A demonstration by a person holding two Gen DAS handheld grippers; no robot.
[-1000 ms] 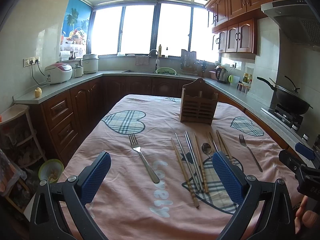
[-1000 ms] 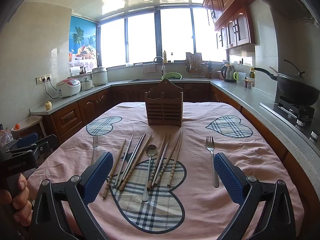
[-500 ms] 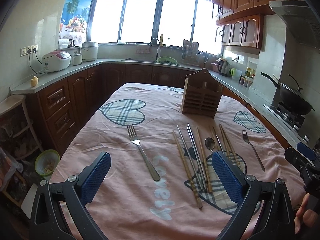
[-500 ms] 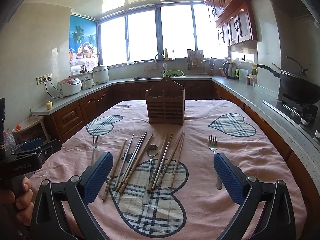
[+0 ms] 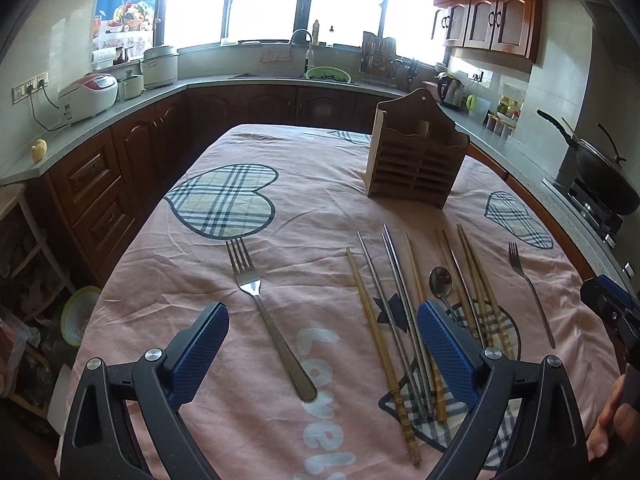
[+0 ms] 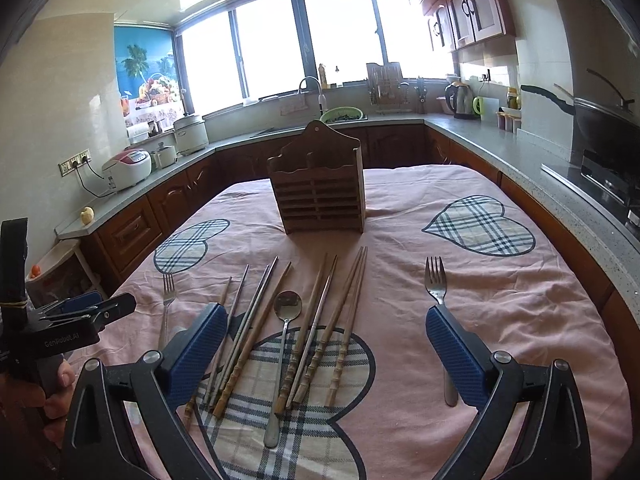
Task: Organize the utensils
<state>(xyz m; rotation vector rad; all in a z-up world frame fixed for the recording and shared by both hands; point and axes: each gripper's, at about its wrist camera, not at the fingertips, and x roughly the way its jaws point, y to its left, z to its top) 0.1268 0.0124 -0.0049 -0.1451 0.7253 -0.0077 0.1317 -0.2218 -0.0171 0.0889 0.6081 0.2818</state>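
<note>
- Left gripper [image 5: 322,340]: jaws released, spread wide, grasping nothing, above the near end of the counter [image 5: 320,184], which wears a pink cloth with plaid hearts.
- Left fork [image 5: 267,318]: lies between the left jaws, tines toward 12 o'clock, handle running down to 5 o'clock. In the right view it shows small at 9 o'clock [image 6: 167,300].
- Chopsticks [image 5: 384,320]: a loose row of wooden and metal ones at 3 o'clock of that fork, tips toward the holder; the left gripper's right-hand pad covers part of them. In the right view they fan out [image 6: 320,320] from 11 to 1 o'clock, thick ends toward the camera.
- Spoon [image 5: 440,282]: among the chopsticks, bowl toward 12 o'clock; in the right view [image 6: 285,328] it lies in the middle of the row, handle reaching down to 6 o'clock.
- Right fork [image 6: 437,292]: apart from the row, at 3 o'clock of it, tines toward 12 o'clock; the right-hand pad of the right gripper hides the middle of its handle. In the left view it sits far out at 3 o'clock [image 5: 530,292].
- Right gripper [image 6: 326,340]: jaws released, spread wide, grasping nothing, over the chopsticks and spoon.
- Holder [image 6: 318,188]: wooden, slatted, upright at 12 o'clock beyond the utensils, with nothing seen in it; also in the left view [image 5: 416,160] at 1 o'clock.
- Wok [image 5: 600,176]: on the stove along the right wall.
</note>
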